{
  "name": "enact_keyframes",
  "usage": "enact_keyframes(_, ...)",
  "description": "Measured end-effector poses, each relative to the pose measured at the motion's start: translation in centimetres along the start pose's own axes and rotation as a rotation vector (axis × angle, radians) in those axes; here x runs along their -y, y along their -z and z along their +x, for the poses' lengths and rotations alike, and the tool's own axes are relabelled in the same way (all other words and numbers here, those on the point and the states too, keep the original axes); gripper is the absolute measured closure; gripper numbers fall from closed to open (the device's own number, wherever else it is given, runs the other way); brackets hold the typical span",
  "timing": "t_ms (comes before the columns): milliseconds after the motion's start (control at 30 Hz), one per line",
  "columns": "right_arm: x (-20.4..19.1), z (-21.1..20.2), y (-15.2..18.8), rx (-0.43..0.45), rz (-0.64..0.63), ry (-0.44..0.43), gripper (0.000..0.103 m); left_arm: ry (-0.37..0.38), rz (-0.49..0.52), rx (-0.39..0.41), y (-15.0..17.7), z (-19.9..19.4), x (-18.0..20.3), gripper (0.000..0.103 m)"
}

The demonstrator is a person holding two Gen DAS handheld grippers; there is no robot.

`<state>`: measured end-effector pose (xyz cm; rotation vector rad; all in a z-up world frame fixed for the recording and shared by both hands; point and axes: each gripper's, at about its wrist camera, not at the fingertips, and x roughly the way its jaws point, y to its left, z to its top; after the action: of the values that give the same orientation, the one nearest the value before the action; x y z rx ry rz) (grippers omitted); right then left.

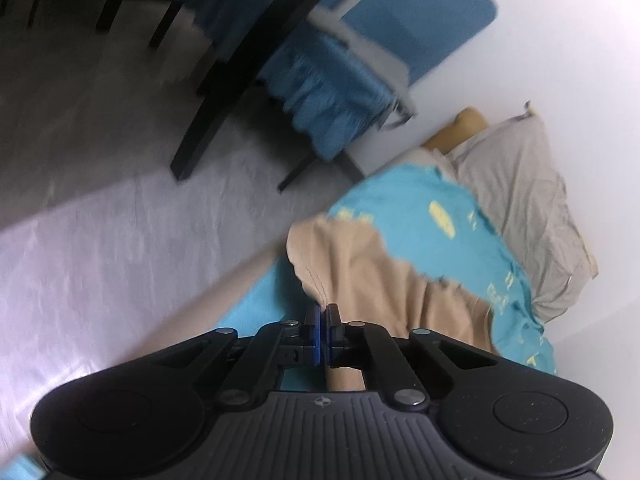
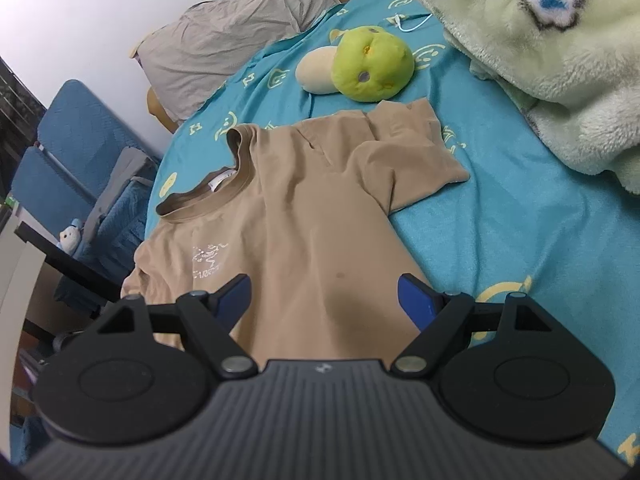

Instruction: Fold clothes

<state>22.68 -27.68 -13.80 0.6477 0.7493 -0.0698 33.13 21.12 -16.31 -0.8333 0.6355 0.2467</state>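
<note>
Left gripper [image 1: 323, 312] angled down, pinching tan T-shirt [image 1: 360, 264] edge, right gripper [image 2: 324, 300] spread above it

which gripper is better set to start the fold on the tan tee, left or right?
Left, probably. The left gripper is shut at the tan T-shirt edge near the bed's side and seems to pinch the cloth already. The right gripper hangs open above the shirt's body, holding nothing.

Blurred chair [image 1: 320, 80], shirt hem hidden
</note>
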Motion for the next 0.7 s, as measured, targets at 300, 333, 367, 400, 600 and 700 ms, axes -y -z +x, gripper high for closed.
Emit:
enact_keyframes(300,0.4,0.1,-0.2,0.025,-0.002,0.036,0.021,-0.370,0.337,0.107,-4.4,2.2,2.0,0.101)
enact_keyframes(333,0.2,0.1,-0.2,0.028,-0.015,0.038,0.021,-0.357,0.348,0.092,-4.3,2.4,2.0,0.101)
enact_keyframes(367,0.0,0.1,-0.1,0.031,-0.028,0.040,0.021,-0.340,0.358,0.080,-4.1,2.6,2.1,0.099)
enact_keyframes(400,-0.1,0.2,-0.1,0.035,-0.041,0.042,0.021,-0.315,0.361,0.081,-3.8,2.3,2.2,0.096)
enact_keyframes(600,-1.4,-0.2,0.4,0.067,-0.130,0.049,0.021,-0.201,0.433,0.026,-1.3,-1.8,3.9,0.053)
enact_keyframes(700,-2.0,-0.7,0.5,0.087,-0.163,0.041,0.021,-0.156,0.529,0.016,1.0,-5.7,6.1,0.036)
